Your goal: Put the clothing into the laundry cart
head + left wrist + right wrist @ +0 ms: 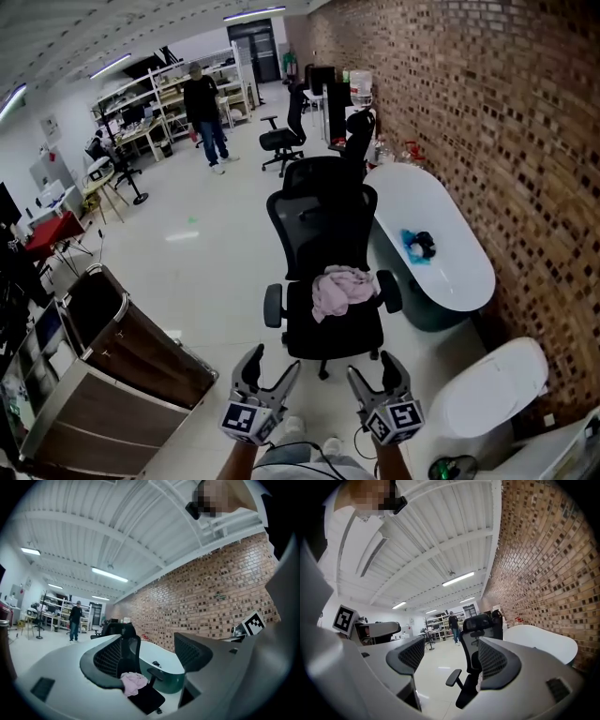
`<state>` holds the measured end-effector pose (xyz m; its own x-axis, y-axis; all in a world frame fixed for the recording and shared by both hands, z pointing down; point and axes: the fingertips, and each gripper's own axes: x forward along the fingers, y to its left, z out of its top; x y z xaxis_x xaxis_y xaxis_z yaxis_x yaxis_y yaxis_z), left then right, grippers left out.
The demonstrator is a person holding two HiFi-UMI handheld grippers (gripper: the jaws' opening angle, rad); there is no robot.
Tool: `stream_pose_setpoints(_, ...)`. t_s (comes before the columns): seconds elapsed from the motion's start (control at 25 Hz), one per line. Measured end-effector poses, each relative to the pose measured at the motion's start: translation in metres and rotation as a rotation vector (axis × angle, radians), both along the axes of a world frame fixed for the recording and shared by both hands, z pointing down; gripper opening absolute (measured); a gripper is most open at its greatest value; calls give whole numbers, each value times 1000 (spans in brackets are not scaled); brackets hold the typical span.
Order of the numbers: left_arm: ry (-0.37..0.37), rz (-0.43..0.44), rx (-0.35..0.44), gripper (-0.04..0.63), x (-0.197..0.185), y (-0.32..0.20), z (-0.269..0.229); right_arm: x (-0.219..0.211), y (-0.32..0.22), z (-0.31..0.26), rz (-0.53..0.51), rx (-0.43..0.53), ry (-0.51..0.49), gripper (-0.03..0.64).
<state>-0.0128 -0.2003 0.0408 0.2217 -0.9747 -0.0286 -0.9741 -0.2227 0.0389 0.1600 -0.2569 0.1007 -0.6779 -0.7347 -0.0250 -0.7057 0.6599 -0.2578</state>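
While the left gripper (272, 364) and the right gripper (373, 367) stand with jaws spread and nothing between them, beside the laundry cart (112, 366) at the left, the pink clothing (340, 289) is not yet taken. It looks soft, light and limp, likely to bunch and drape rather than keep its shape. A pinch on the raised, crumpled fold at its top seems the surest hold. It lies heaped on the seat of the black office chair (323, 225), ahead of both grippers and well apart from them, perhaps with an edge trailing over the seat front.

No readable text or numbers; only coded square markers (246, 422) on left gripper (272, 364) and right gripper (373, 367)
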Motion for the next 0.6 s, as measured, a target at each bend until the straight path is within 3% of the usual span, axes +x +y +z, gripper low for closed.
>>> stream_pose_setpoints(0.32, 16, -26, -63, 341, -41, -39, 38, -40, -43, 25, -29, -35, 32, 367)
stream_pose_setpoints(0.6, -5, 44, -21, 341, -58, -133, 35, -65, -123, 18, 6, -17, 96, 367)
